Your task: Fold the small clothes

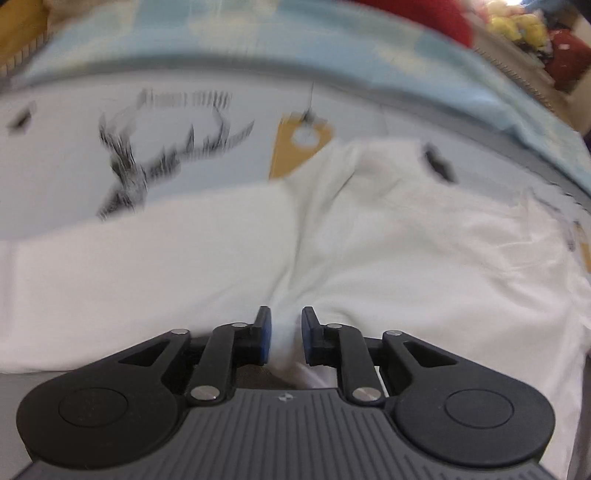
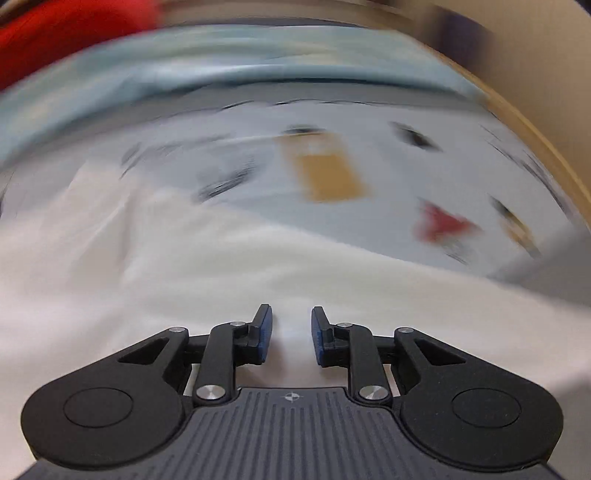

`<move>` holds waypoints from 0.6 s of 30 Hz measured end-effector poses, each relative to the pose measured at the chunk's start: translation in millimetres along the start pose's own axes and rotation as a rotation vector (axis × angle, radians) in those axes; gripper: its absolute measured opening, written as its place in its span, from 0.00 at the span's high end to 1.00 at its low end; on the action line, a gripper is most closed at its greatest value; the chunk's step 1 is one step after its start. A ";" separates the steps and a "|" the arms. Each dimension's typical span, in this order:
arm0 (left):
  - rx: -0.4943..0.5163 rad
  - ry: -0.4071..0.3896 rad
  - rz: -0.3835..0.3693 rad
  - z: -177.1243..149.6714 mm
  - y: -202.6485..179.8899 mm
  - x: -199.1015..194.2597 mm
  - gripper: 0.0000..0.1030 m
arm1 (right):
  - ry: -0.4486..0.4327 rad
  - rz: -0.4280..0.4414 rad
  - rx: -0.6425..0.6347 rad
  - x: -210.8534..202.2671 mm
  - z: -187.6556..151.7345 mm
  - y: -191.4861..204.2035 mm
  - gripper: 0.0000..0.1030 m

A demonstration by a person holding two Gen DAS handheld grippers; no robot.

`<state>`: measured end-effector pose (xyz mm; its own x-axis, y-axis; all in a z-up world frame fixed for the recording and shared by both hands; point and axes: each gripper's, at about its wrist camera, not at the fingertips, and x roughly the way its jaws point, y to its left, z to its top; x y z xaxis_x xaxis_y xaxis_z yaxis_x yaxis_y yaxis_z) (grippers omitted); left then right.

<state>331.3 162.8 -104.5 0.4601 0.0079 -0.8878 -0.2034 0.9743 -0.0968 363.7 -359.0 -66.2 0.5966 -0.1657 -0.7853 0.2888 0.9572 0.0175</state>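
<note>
A white garment [image 1: 332, 240] lies spread over a pale printed cloth. In the left wrist view my left gripper [image 1: 286, 328] has its jaws nearly closed, pinching a ridge of the white fabric between the blue pads [image 1: 266, 336]. In the right wrist view the same white garment [image 2: 221, 266] fills the lower half. My right gripper [image 2: 291, 328] has a bunched fold of white fabric between its blue pads [image 2: 264, 332], with a narrow gap. Both views are blurred by motion.
The pale cloth [image 1: 184, 122] has a deer drawing [image 1: 162, 158], an ochre tag shape [image 1: 299, 144] and a red shape [image 2: 439, 221]. A light blue blanket [image 1: 258, 33] lies beyond. Red fabric [image 1: 424, 18] and yellow things [image 1: 517, 26] sit at the far right.
</note>
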 end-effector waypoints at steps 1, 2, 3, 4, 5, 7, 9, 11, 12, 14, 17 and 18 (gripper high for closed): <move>0.015 -0.019 -0.010 -2.9 -4.0 -17.8 0.81 | -0.010 0.026 0.013 -17.4 1.5 -6.9 0.76; 0.017 -0.023 -0.031 -7.5 -6.1 -33.4 0.81 | -0.017 0.057 0.009 -33.5 1.4 -9.3 0.76; 0.019 -0.027 -0.056 -12.6 -7.2 -48.5 0.80 | -0.022 0.091 0.004 -49.0 -0.4 -13.0 0.75; 0.026 -0.035 -0.078 -19.1 -7.6 -63.3 0.79 | -0.026 0.131 0.001 -69.2 -3.9 -16.0 0.74; 0.035 -0.043 -0.092 -28.2 -7.5 -79.8 0.79 | -0.029 0.154 -0.002 -85.1 -9.7 -18.0 0.73; 0.038 -0.068 -0.086 -54.8 -4.4 -113.3 0.79 | -0.037 0.196 -0.022 -119.9 -25.8 -23.1 0.68; 0.014 -0.094 -0.087 -83.7 5.1 -136.2 0.79 | -0.044 0.230 -0.028 -152.0 -49.1 -30.2 0.63; -0.027 -0.100 -0.121 -121.2 17.1 -152.8 0.79 | -0.039 0.255 -0.012 -174.4 -77.3 -38.5 0.58; -0.039 -0.100 -0.130 -138.3 23.4 -157.9 0.79 | -0.033 0.265 0.002 -180.6 -92.0 -44.0 0.58; -0.067 -0.093 -0.130 -177.3 34.1 -160.3 0.79 | -0.016 0.277 0.023 -191.5 -127.4 -53.2 0.58; -0.124 0.002 -0.091 -227.5 52.0 -147.5 0.79 | 0.017 0.253 0.045 -184.6 -182.1 -63.3 0.58; -0.146 0.038 -0.050 -238.1 56.5 -142.3 0.79 | 0.034 0.238 0.041 -177.5 -199.0 -66.1 0.58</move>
<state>48.6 163.1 -90.7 0.4401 -0.0513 -0.8965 -0.3061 0.9300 -0.2035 89.8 -345.7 -51.1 0.6265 0.0720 -0.7761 0.1735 0.9578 0.2290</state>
